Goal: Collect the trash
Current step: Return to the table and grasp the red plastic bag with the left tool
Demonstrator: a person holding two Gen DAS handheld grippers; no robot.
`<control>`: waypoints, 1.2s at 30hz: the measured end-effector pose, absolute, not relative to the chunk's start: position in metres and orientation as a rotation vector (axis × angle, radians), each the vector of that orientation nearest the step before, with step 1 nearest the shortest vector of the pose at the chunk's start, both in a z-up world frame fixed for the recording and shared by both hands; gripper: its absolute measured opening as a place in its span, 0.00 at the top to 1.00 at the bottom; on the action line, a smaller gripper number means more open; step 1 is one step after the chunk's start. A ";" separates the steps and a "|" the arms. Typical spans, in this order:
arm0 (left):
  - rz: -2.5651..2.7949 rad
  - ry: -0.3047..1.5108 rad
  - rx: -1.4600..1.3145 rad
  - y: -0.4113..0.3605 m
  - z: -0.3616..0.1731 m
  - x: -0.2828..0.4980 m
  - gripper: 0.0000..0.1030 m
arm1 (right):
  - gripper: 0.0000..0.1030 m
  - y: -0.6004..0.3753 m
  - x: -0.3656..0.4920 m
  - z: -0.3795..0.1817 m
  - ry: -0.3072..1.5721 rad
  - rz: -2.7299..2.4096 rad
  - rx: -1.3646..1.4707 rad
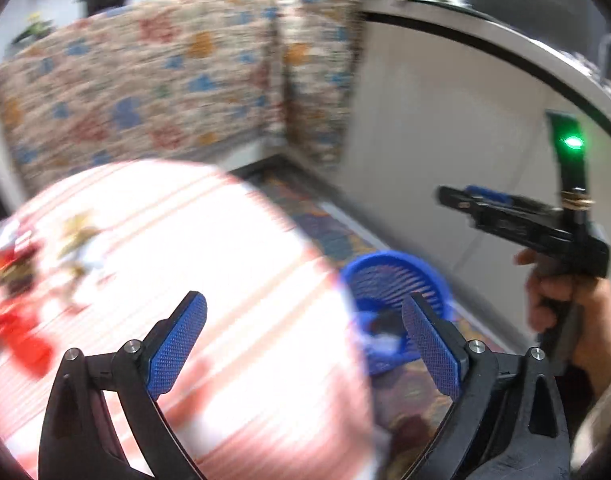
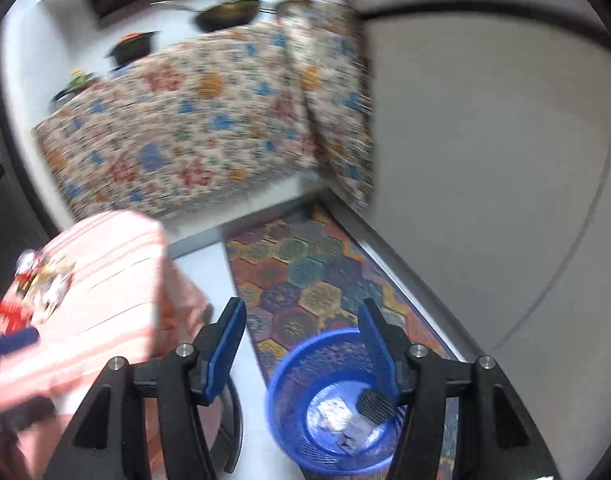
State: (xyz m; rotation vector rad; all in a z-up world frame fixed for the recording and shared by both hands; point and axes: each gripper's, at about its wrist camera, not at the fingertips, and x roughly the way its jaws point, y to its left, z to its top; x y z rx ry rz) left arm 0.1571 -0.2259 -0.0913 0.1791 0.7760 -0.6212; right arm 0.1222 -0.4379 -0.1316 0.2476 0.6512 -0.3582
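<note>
Blue mesh basket [image 2: 337,404] standing on the floor, on the edge of a bright hexagon-patterned rug [image 2: 305,276], just beside a table draped in a pink-and-white striped cloth [image 1: 209,280]. Inside the basket, at the bottom: crumpled pale scraps of trash [image 2: 337,420], silvery and white, too blurred to name further. More trash on the cloth, well apart from the basket: a loose heap of wrappers [image 1: 21,264] at the far left, red, gold and white, smeared by motion.

Left gripper [image 1: 305,340] over the table's edge, jaws spread wide, blue pads [image 1: 177,348] bare, nothing between them; basket seen just past the right-hand pad. Jaws judged released and empty.

Right gripper [image 2: 305,356] above the basket, pointing down toward it, jaws parted about halfway, nothing pinched, the right-hand blue pad overlapping the basket's rim in the picture. Same gripper seen from the left wrist view at the right side, gripped by a hand [image 1: 561,300], a green light [image 1: 573,143] glowing on its top.

Behind: a flower-patterned cloth [image 2: 193,128] hanging over a counter, dark pans [image 2: 229,12] resting on top, and a plain white panel [image 2: 485,168] to the right.
</note>
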 end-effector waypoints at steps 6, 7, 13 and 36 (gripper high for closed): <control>-0.324 0.830 0.188 -0.121 -0.120 0.176 0.04 | 0.42 -0.321 0.151 -0.129 0.697 -0.108 0.141; -0.273 0.846 0.170 -0.102 -0.125 0.181 0.04 | 0.42 -0.299 0.157 -0.130 0.715 -0.069 0.115; -0.106 0.885 0.110 -0.033 -0.145 0.202 0.04 | 0.42 -0.206 0.201 -0.149 0.843 0.071 0.050; -0.157 0.887 -0.045 0.013 -0.155 0.214 0.01 | 0.36 -0.162 0.266 -0.186 0.896 -0.018 -0.019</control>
